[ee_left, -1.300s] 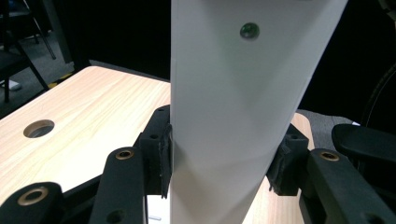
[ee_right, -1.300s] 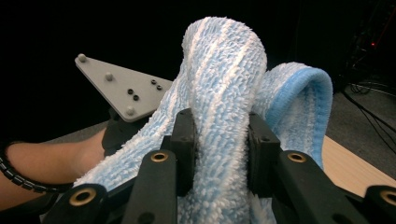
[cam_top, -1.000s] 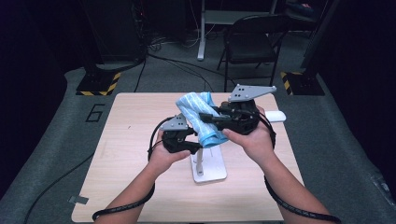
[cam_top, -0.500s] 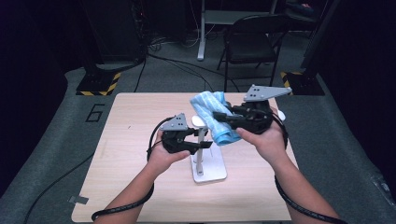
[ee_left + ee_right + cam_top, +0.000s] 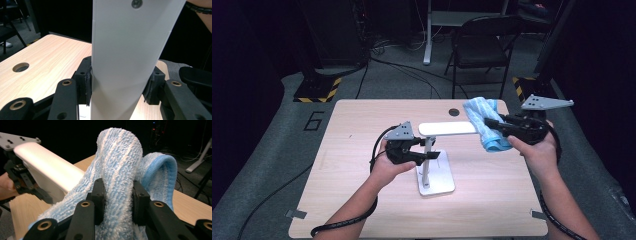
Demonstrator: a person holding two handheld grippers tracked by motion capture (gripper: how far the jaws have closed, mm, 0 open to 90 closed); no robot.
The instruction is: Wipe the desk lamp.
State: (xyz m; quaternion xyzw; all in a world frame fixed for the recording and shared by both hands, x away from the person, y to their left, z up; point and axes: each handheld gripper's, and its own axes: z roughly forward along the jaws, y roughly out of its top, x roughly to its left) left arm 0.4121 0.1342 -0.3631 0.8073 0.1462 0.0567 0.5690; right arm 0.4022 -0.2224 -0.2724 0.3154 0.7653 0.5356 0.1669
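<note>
While the left tool (image 5: 432, 155) clamped the smooth white lamp (image 5: 447, 129) post, the right tool (image 5: 488, 123) gripped a fluffy blue striped towel (image 5: 482, 112) above the wooden table (image 5: 352, 130).

My jaws clamp the white lamp post (image 5: 125, 62) on both sides, pads pressed flat; wooden surface (image 5: 50, 57) with round hole (image 5: 20, 67) behind.

Towel (image 5: 484, 124): light blue with white stripes (fluffy pile). Lamp (image 5: 447, 129): plain white. Tongs (image 5: 436, 155): black. Counter (image 5: 342, 150): pale wood grain.
</note>
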